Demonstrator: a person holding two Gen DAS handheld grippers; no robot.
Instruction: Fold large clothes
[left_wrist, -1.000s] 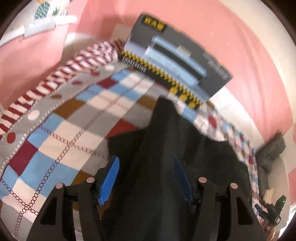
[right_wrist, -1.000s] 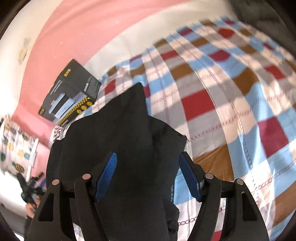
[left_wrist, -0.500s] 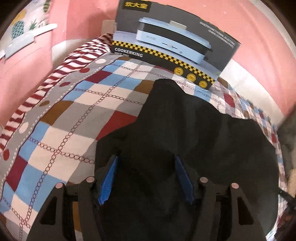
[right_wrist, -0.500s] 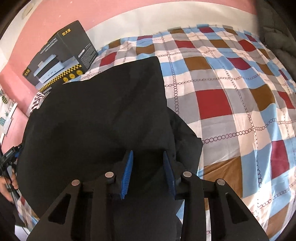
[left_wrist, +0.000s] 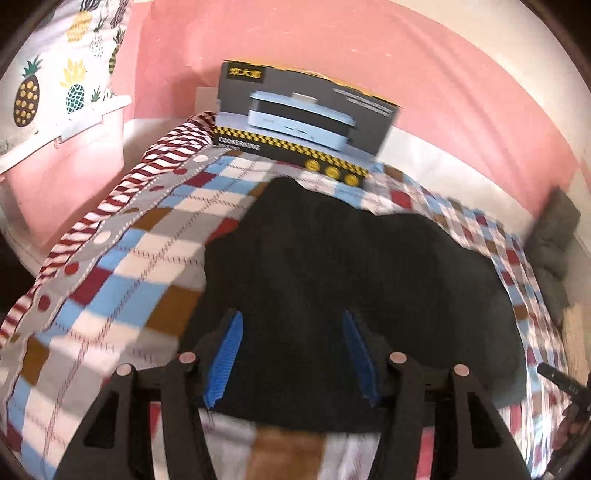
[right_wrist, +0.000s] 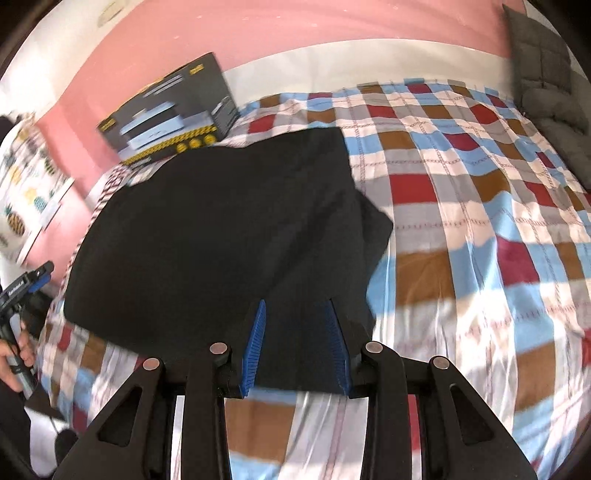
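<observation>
Garment (right_wrist: 221, 229), black, lies on the checked bed (right_wrist: 480, 221) just in front of the cooker box (right_wrist: 173, 118). Left tool (left_wrist: 291, 350) closing over its near hem; right tool (right_wrist: 295, 341) part-closed, grip uncertain, likely for the next fold.

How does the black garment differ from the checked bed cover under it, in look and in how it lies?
The black garment is plain and dark; the checked bed cover shows red, blue, brown, grey and white squares. The garment lies on top and hides only part of the cover; the cover reaches beyond it on every side. Both are soft cloth, spread fairly flat.
</observation>
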